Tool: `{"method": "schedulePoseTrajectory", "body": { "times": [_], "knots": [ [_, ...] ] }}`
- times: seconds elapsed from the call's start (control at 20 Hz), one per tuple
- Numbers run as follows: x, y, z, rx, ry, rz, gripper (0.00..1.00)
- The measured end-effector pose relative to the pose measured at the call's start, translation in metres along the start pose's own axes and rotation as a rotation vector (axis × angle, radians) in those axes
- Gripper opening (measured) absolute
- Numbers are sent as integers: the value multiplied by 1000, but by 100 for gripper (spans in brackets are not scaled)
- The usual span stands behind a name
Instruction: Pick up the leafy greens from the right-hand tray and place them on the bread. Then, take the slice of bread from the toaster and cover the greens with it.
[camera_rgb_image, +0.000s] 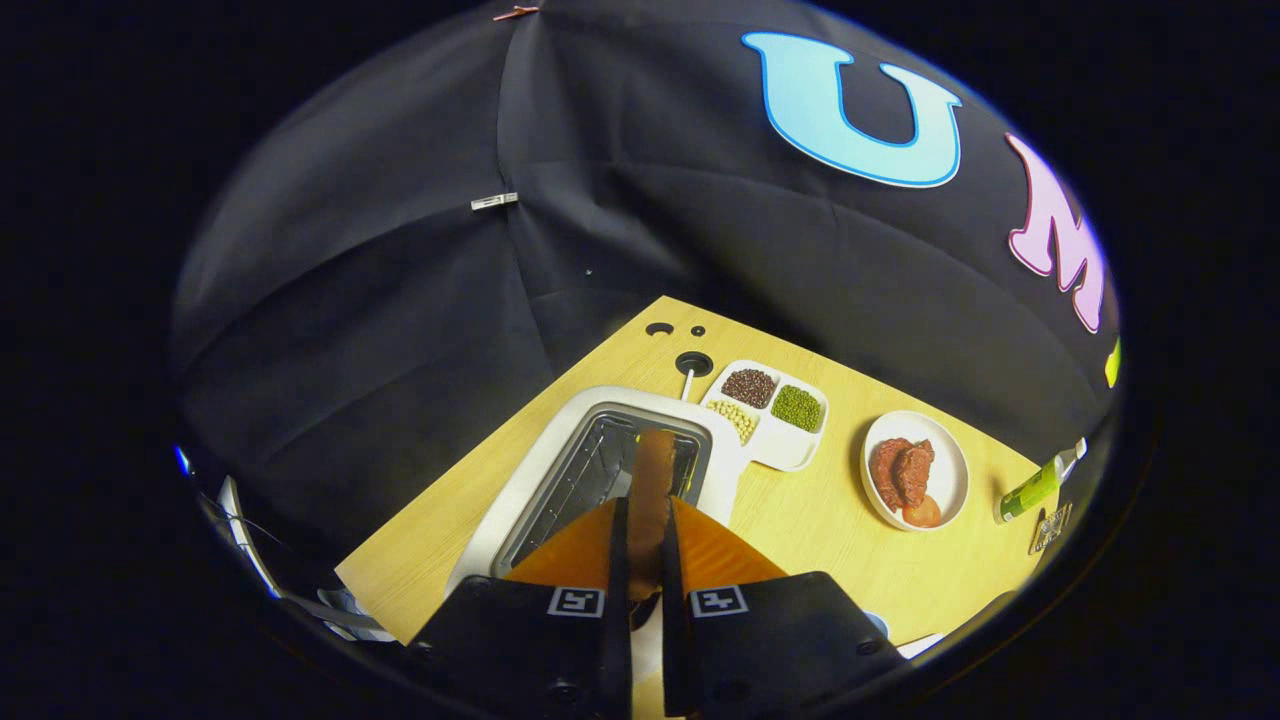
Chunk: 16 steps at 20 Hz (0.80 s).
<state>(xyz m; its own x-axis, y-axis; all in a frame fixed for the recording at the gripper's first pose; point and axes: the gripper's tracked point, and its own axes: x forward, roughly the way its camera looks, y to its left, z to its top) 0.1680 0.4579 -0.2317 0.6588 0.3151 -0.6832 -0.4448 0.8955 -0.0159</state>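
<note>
My gripper (645, 515) is shut on a slice of bread (655, 480), seen edge-on as a brown strip rising between the two fingers. It hangs above the white toaster (545, 455), over its dark open slot (590, 475). The bread's lower part is hidden between the fingers.
Beyond the toaster, a white divided tray (790, 450) holds dark, green and pale beans. To its right stands a white plate (950, 470) with reddish-brown meat and a tomato piece. A green-and-white tube (1035, 488) lies near the table's right edge. The wooden table (800, 520) has holes at its far corner.
</note>
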Motion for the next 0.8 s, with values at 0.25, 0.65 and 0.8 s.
{"method": "schedulePoseTrajectory", "body": {
  "times": [0.25,0.65,0.8],
  "knots": [
    [-14,6,12,-25,-40,44,12],
    [-62,-18,43,22,-133,63,11],
    [-82,-29,53,49,-166,58,11]
  ]
}}
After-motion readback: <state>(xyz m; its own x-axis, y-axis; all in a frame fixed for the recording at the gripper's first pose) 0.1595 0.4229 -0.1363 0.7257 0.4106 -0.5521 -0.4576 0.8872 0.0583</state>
